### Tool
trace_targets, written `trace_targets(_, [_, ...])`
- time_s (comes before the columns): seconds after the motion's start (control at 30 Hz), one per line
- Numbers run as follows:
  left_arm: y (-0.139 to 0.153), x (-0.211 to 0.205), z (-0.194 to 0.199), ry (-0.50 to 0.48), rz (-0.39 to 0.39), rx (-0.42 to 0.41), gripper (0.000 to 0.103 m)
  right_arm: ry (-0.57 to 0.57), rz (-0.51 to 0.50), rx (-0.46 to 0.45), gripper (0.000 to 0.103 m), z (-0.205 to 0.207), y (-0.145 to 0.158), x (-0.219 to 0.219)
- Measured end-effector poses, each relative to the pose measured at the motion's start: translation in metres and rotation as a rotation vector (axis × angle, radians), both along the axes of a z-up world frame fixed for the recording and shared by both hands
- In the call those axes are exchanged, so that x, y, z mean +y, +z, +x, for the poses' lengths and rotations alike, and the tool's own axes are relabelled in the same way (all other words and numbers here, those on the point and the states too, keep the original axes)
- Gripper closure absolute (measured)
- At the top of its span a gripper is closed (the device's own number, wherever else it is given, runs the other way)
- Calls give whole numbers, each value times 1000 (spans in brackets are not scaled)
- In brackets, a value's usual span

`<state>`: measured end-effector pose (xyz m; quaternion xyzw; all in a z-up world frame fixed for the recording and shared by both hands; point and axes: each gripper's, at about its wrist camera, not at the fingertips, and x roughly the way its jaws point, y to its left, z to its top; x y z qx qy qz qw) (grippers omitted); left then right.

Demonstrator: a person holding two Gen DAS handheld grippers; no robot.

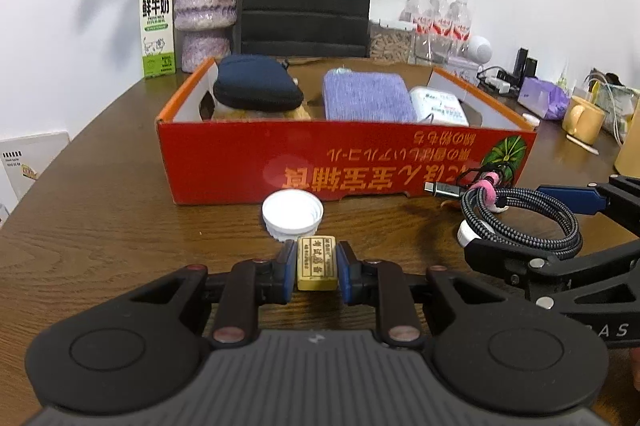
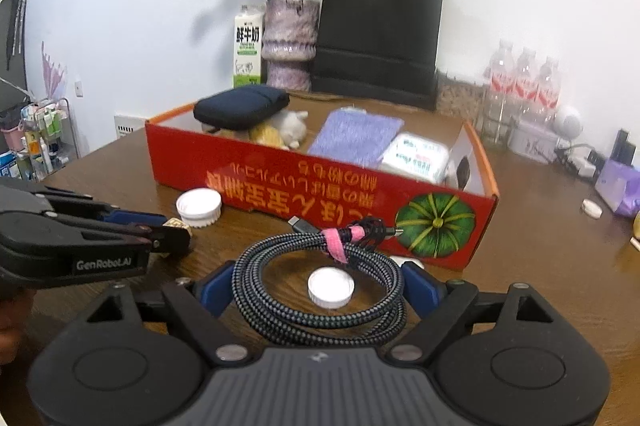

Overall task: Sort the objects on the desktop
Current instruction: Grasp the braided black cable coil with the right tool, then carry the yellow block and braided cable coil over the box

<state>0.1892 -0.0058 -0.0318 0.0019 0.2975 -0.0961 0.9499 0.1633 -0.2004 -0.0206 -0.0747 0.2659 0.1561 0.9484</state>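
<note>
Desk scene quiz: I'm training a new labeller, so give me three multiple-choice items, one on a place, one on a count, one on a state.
1. Where does the coiled cable lie?
A. inside the red box
B. on the table, between the right tool's fingers
C. on the black bag

2. How many water bottles stand at the back?
A. one
B. three
C. five

3. What state is the left tool in?
A. wide open and empty
B. shut on the small yellow block
C. shut on the white lid

Answers:
1 B: the coil rests on the wood in front of the red box, with the right tool around it.
2 B: three red-labelled bottles stand side by side.
3 B: both pads press the small yellow block; the white lid lies free beyond.
</note>
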Motion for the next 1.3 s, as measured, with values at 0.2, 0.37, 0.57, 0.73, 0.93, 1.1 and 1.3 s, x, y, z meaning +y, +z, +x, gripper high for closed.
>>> trace_targets(0.2, [20,-1,-7,-9,-10,-60,81,7,4,-51,17,-7,15,-1])
trace_targets(0.37, [45,-5,-1,-12,-19,-133,82,-4,6,-114,17,-7,36,-4])
trace_targets(0.57, [77,-19,29,-15,-40,-207,81,-40,6,-167,17,17,59,-7])
trace_targets(0.73, [88,-27,67,-3,-64,-223,81,-72,6,-187,17,55,69,-8])
trace_targets(0.93, [83,-33,130,41,-77,-171,81,-105,16,-167,17,115,66,-8])
trace_targets(1.1, [73,-33,171,81,-88,-129,81,-122,36,-115,17,164,60,-9])
trace_targets(1.3, [61,-36,193,108,-40,-92,81,-116,67,-40,17,204,48,-13])
